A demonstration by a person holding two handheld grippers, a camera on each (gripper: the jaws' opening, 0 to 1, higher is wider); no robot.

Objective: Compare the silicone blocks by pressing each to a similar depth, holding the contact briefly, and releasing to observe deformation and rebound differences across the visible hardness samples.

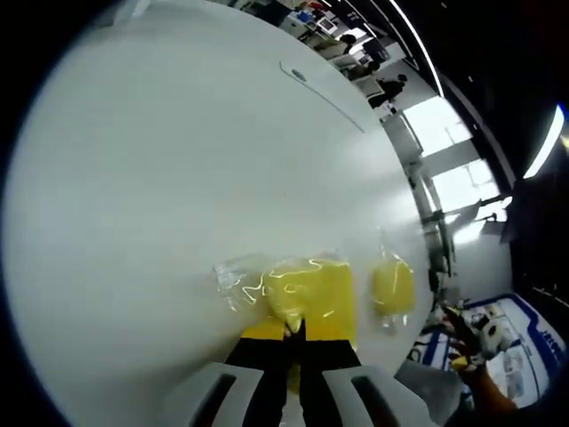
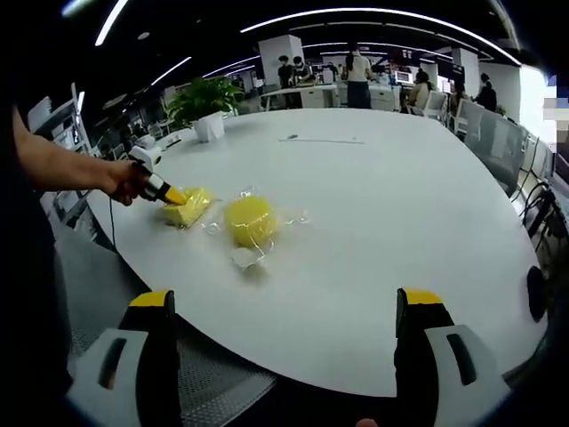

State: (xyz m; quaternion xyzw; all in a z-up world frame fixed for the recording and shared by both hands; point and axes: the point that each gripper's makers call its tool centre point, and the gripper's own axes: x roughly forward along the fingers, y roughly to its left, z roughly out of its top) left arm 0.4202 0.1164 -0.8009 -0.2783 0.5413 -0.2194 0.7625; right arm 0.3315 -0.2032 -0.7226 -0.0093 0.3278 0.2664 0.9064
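Left gripper (image 1: pixel 292 331): jaws drawn together to a point, tips pushed down into the square yellow block (image 1: pixel 311 298), which lies wrapped in clear film on the white table (image 1: pixel 178 178); from the right gripper view it (image 2: pixel 169 194) is at the table's near left edge, pressing that same block (image 2: pixel 188 206).
Right gripper (image 2: pixel 284 311): jaws wide apart, nothing between them, held back off the table edge, well away from both samples.
Round block (image 2: pixel 249 219): also in film, just beside the square one, untouched for now.
Step in hand: I'd say the hold on the square sample.
Doing it well: keep the tips straight down and steady, no sliding on the slippery film; note the depth so that the round one gets the same.
Risk: the block sits near the edge and could skid under a slanted push.
Release: lift cleanly upward and watch the dent recover.
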